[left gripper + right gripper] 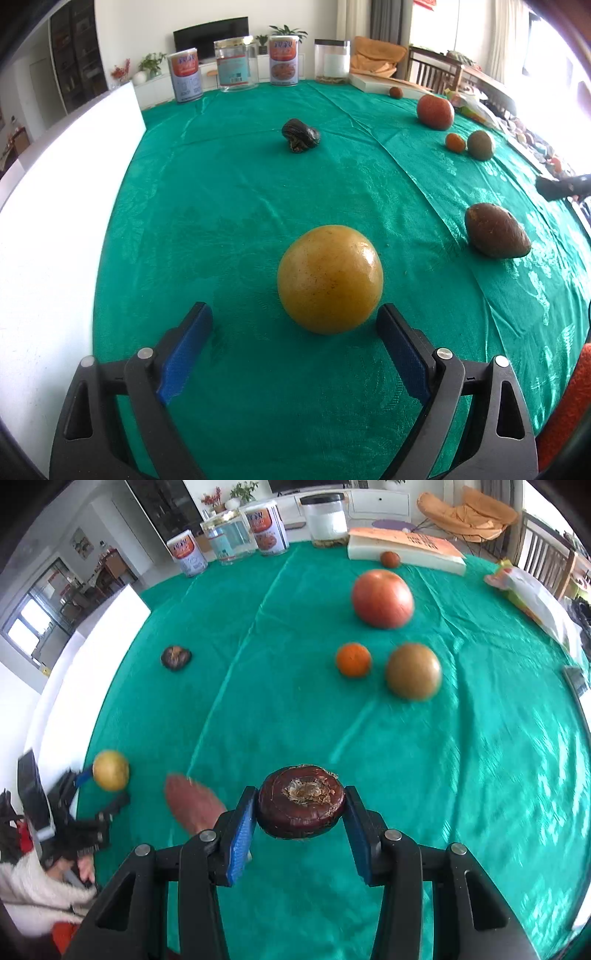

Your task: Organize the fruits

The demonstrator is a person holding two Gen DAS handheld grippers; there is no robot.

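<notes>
My left gripper [294, 319] is open just behind a round yellow fruit [330, 278] on the green cloth; the fruit lies ahead of the fingertips, near the right one. My right gripper [301, 806] is shut on a flat dark brown water chestnut [301, 806] and holds it above the cloth. The yellow fruit [110, 770] and the left gripper [86, 786] show at the left in the right wrist view. A brown oval fruit [496, 229] lies to the right; it also shows blurred in the right wrist view [194, 806].
A dark wrinkled fruit [300, 135] lies mid-table. A red apple [382, 598], a small orange [353, 659], a brownish-green round fruit [413, 671] and a small red fruit [390, 559] lie further back. Cans and jars [236, 64], a book [406, 548] and a white board [70, 177] line the edges.
</notes>
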